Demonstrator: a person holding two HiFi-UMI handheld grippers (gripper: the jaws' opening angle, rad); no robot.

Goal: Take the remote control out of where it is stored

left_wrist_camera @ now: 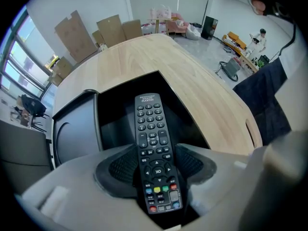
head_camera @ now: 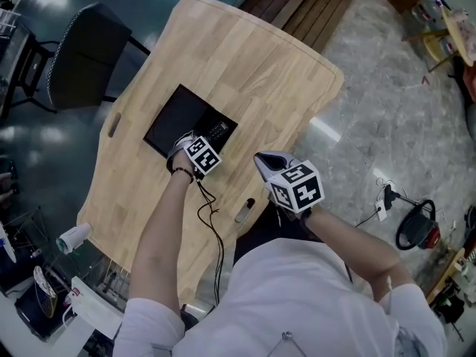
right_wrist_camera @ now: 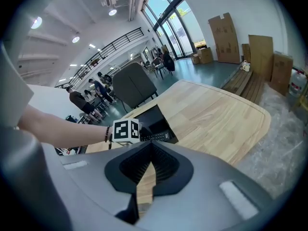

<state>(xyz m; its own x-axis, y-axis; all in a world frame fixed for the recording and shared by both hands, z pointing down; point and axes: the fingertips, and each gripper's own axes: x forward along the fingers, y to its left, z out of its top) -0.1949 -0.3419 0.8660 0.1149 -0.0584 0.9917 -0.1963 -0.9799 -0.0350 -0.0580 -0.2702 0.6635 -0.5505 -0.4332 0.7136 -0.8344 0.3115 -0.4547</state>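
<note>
A black remote control point(left_wrist_camera: 154, 148) with coloured buttons lies lengthwise between the pads of my left gripper point(left_wrist_camera: 155, 166), which is shut on its lower half. Its far end reaches over the open black storage compartment point(left_wrist_camera: 120, 105) set in the wooden table point(left_wrist_camera: 192, 76). In the head view the left gripper point(head_camera: 199, 153) sits at the compartment's point(head_camera: 175, 117) near right corner with the remote point(head_camera: 216, 132) sticking out ahead. My right gripper point(head_camera: 271, 162) hangs near the table's edge, shut with nothing between its pads point(right_wrist_camera: 166, 165). From the right gripper view the remote point(right_wrist_camera: 156, 137) shows beside the left marker cube.
A black lid panel point(left_wrist_camera: 74, 134) lies left of the compartment. A small grey object point(head_camera: 245, 210) rests near the table's front edge. A black chair point(head_camera: 82, 54) stands at the far left. Cardboard boxes point(left_wrist_camera: 94, 32) lean against the far wall. People point(right_wrist_camera: 89, 97) stand in the background.
</note>
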